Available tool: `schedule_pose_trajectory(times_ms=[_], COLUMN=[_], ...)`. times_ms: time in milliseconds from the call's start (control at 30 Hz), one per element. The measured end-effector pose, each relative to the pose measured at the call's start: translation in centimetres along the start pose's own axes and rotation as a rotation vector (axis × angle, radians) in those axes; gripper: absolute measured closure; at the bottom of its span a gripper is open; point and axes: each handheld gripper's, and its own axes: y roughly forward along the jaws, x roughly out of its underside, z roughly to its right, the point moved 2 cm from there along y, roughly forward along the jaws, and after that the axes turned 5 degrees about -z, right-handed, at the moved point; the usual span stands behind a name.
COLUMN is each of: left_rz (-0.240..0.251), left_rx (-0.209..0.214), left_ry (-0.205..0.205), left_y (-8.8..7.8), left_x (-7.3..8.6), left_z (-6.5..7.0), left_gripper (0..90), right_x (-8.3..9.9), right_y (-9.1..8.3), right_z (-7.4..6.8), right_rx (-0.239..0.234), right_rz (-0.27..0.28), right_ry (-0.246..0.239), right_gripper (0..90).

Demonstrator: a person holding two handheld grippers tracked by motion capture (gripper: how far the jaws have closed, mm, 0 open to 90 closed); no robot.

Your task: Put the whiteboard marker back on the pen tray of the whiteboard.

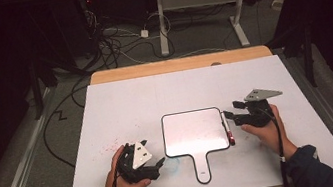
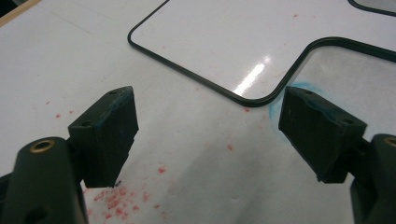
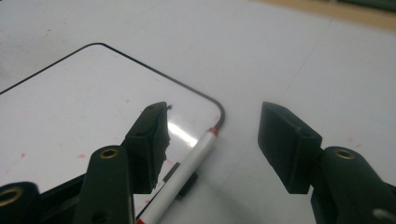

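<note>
A small whiteboard paddle (image 1: 193, 132) with a black rim and a handle toward me lies flat on the white tabletop (image 1: 154, 95). A white marker (image 1: 227, 128) with red ends rests along the paddle's right edge. My right gripper (image 1: 232, 111) hovers just right of it, open; in the right gripper view the marker (image 3: 187, 172) lies between the jaws of the right gripper (image 3: 215, 140), nearer the left one, with no pad pressing on it. My left gripper (image 1: 154, 152) stands open beside the paddle's near left corner (image 2: 247, 98), nothing between its fingers (image 2: 109, 135).
Red ink specks (image 2: 116, 198) and a blue smudge (image 2: 275, 105) mark the tabletop near the left gripper. The table's wooden far edge (image 1: 180, 64) shows beyond the white sheet. Cables (image 1: 110, 41) and another desk's legs (image 1: 162, 28) are on the floor behind.
</note>
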Motion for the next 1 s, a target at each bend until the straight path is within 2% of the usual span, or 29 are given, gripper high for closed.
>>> schedule_pose_trajectory(times_ms=[67,100,200,267,300,367,400,500,600,767,1000], left_rz=[-0.004,-0.005,-0.006,-0.006,-0.003,-0.003,-0.003,-0.004,0.001,0.005,0.005], left_rx=[-0.004,-0.003,-0.005,-0.007,-0.008,-0.008,-0.01,-0.009,-0.013,-0.023,-0.016], left_ry=[0.003,0.006,0.004,0.0,-0.002,-0.004,-0.002,0.004,0.007,0.018,0.023], left_y=[0.0,0.0,0.0,0.0,0.0,0.1,0.1,0.2,0.2,0.3,0.4], left_x=[0.0,0.0,0.0,0.0,0.0,-0.1,-0.1,-0.1,-0.2,-0.3,-0.4], left_z=[0.0,0.1,0.1,0.0,-0.1,-0.1,-0.1,0.0,0.0,0.1,0.2], left_gripper=[18.8,18.8,18.8,18.8,18.8,18.8,18.8,18.8,18.8,18.8,18.8], right_x=[0.1,0.3,1.0,1.8,2.3,3.4,3.8,5.3,6.2,6.4,6.4], right_y=[-1.4,-2.3,-4.5,-5.6,-6.0,-6.8,-7.1,-8.0,-8.4,-8.5,-8.4], right_z=[-0.3,-0.6,-1.3,-1.7,-2.0,-2.6,-2.6,-2.8,-2.9,-2.5,-2.5], right_rx=[0.012,0.027,0.043,0.036,0.049,0.111,0.121,0.097,0.118,0.119,0.123], right_rz=[0.042,0.06,0.106,0.13,0.129,0.131,0.129,0.143,0.139,0.153,0.152], right_ry=[-0.053,-0.096,-0.148,-0.165,-0.174,-0.207,-0.211,-0.158,-0.163,-0.126,-0.144], right_gripper=[39.1,36.5,31.9,30.2,29.0,25.7,25.4,23.2,21.9,20.8,20.9])
